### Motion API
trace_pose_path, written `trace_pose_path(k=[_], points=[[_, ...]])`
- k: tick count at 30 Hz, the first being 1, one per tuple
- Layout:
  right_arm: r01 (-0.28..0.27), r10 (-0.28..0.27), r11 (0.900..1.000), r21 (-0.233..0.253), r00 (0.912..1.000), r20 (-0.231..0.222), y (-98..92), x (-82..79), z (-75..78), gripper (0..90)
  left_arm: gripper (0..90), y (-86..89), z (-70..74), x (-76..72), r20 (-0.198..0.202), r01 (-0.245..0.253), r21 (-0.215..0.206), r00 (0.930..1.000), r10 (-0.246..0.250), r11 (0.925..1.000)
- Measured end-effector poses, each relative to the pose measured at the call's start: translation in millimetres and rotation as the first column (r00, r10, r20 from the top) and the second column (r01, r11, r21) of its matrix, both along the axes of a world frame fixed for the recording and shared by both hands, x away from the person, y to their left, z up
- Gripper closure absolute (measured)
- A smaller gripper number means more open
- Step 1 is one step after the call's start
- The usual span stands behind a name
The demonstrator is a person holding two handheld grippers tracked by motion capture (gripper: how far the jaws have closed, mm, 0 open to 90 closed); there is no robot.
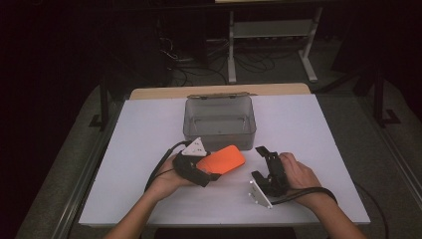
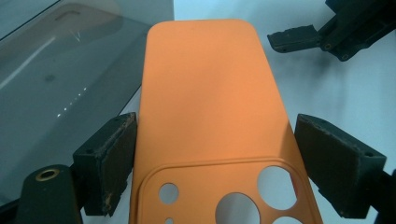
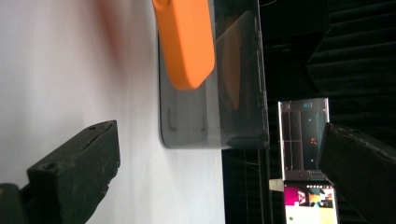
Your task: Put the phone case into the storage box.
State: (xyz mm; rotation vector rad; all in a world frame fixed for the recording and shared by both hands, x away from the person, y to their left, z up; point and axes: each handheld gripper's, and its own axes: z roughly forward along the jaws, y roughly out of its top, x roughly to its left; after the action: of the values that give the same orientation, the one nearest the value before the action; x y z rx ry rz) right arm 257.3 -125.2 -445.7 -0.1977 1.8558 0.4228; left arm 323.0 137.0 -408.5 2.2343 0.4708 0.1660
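The left gripper (image 1: 211, 175) pinches the orange phone case (image 1: 221, 160) by its camera-cutout end, one pad on each long edge, so the free end juts out toward the smoky clear box (image 1: 219, 119) just beyond it near the middle of the white table (image 1: 144, 134); held flat and raised like that, the case looks set to be carried over the near wall and into the box. The right gripper (image 1: 259, 162) lies on its side to the right of the case, jaws spread and empty, probably kept clear.

High view above the bench (image 1: 308, 129) looking forward and down, gripper views close along their jaws, all sharing the orange case (image 1: 221, 159) and grey box (image 1: 219, 119)
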Motion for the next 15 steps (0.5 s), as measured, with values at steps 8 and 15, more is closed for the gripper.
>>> trace_pose_path(k=[8, 15], points=[[-0.024, 0.024, 1.000, -0.010, 0.9996, 0.014, 9.1, 0.7, 0.5, 0.0, 15.5, -0.7, 0.2, -0.2, -0.001, 0.000, 0.001, 1.0000, 0.000, 1.0000], [-0.041, 0.041, 0.999, -0.010, 0.9989, 0.024, 16.0, 0.8, 1.5, 0.0, 15.5, -0.9, 1.0, -0.4, 0.001, 0.001, 0.000, 1.0000, -0.001, 1.0000]])
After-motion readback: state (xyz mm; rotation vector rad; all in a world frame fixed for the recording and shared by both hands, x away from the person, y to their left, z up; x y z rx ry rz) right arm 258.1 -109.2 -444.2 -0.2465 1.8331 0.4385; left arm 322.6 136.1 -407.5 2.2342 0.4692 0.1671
